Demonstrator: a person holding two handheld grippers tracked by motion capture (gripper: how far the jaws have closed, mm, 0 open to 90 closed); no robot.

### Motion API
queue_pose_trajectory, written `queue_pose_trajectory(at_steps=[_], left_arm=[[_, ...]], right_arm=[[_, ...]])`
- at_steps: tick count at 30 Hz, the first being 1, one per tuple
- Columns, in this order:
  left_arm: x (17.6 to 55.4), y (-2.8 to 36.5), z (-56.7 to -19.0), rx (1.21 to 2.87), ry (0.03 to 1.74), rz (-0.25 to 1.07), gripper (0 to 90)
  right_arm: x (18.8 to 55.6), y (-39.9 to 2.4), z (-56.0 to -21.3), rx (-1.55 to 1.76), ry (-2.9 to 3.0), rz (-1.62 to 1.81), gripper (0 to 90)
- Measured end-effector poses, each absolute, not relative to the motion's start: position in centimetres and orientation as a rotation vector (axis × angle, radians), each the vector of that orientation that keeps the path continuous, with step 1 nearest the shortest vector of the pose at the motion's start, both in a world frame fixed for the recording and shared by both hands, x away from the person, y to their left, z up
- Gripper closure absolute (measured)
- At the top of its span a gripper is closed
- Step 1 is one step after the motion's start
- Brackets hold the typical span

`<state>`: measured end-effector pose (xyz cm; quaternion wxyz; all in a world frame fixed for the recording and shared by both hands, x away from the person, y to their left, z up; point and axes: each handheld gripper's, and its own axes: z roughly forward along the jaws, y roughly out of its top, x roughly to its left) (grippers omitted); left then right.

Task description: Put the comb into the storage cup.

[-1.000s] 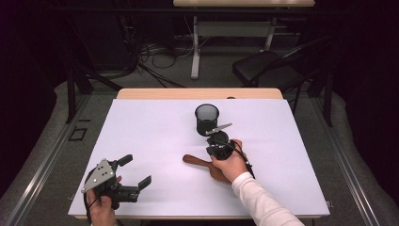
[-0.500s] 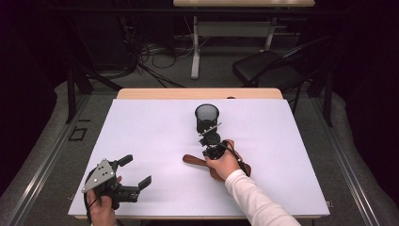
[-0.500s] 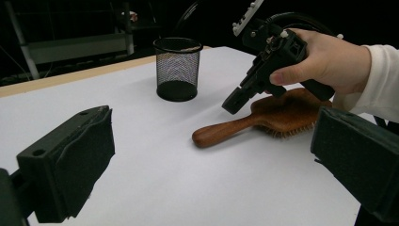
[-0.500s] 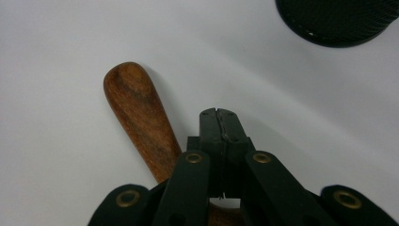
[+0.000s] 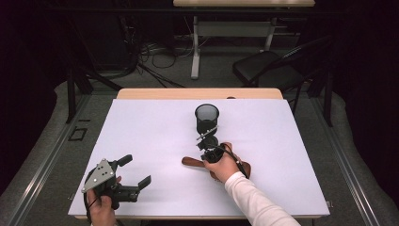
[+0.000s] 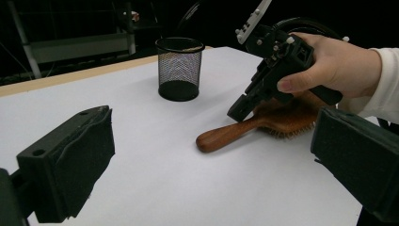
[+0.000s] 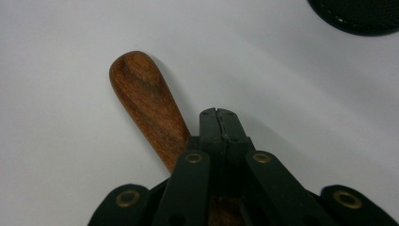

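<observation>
**benchrat:** While the right tongs [image 7: 217, 113] hang just over the wooden hairbrush [image 6: 263, 123], notice the jaws are pressed together with nothing between them. The brush lies flat on the worktop [image 5: 141, 136], bristles down, handle pointing toward the person's left, a little nearer the person than the mesh cup [image 5: 207, 119].

**kito:** So not gripping it?

**benchrat:** Nope. Tips sit beside the handle's neck, above it. My guess: lining up before opening, since the thin neck is the easiest spot to pinch.

**kito:** And the other one?

**benchrat:** Left tongs [image 5: 133, 171] are spread wide apart, empty, parked at the near left corner, well apart from the brush. Probably just kept out of the way.
</observation>
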<state>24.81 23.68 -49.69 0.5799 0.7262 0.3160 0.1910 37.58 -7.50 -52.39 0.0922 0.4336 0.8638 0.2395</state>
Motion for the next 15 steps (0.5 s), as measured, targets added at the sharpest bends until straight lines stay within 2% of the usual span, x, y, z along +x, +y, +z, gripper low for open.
queue_pose_trajectory(at_steps=[15], left_arm=[[24.8,23.6,-49.7,1.702,0.737,0.449,0.3]], right_arm=[[34.6,-7.8,-52.9,1.214,2.614,0.722,90.0]])
